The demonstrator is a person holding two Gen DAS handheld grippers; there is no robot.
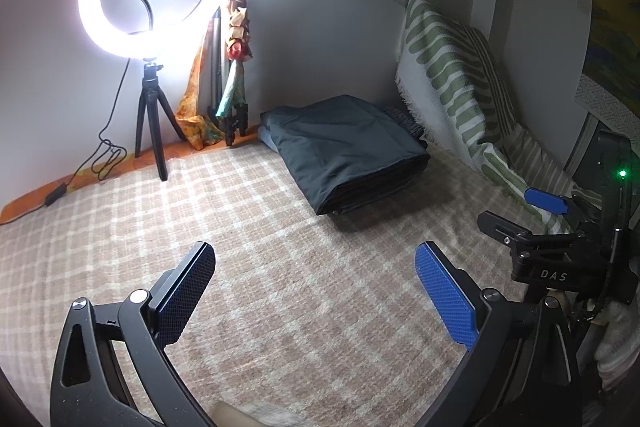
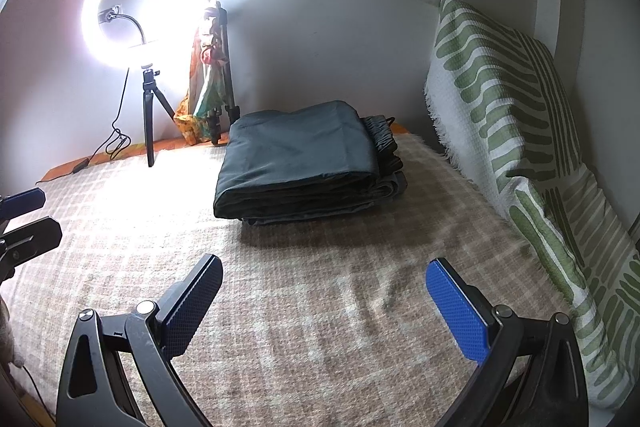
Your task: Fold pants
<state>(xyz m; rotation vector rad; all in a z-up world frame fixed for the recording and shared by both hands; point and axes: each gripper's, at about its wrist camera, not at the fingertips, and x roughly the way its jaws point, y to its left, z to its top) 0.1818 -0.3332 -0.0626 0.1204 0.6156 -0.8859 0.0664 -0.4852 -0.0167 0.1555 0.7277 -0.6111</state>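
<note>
Dark grey pants (image 1: 344,155) lie folded in a flat stack at the far side of the checked blanket (image 1: 248,227), near the wall; they also show in the right wrist view (image 2: 300,163). My left gripper (image 1: 316,267) is open and empty, hovering over the blanket well short of the stack. My right gripper (image 2: 324,283) is open and empty too, short of the stack. The right gripper's body (image 1: 560,251) shows at the right edge of the left wrist view. The left gripper's fingers (image 2: 28,199) show at the left edge of the right wrist view.
A lit ring light on a small tripod (image 1: 152,115) stands at the back left, its cable (image 1: 108,155) trailing on the blanket. A cloth-draped stand (image 1: 228,83) leans in the corner. A green-and-white patterned pillow (image 2: 520,131) rests against the right wall.
</note>
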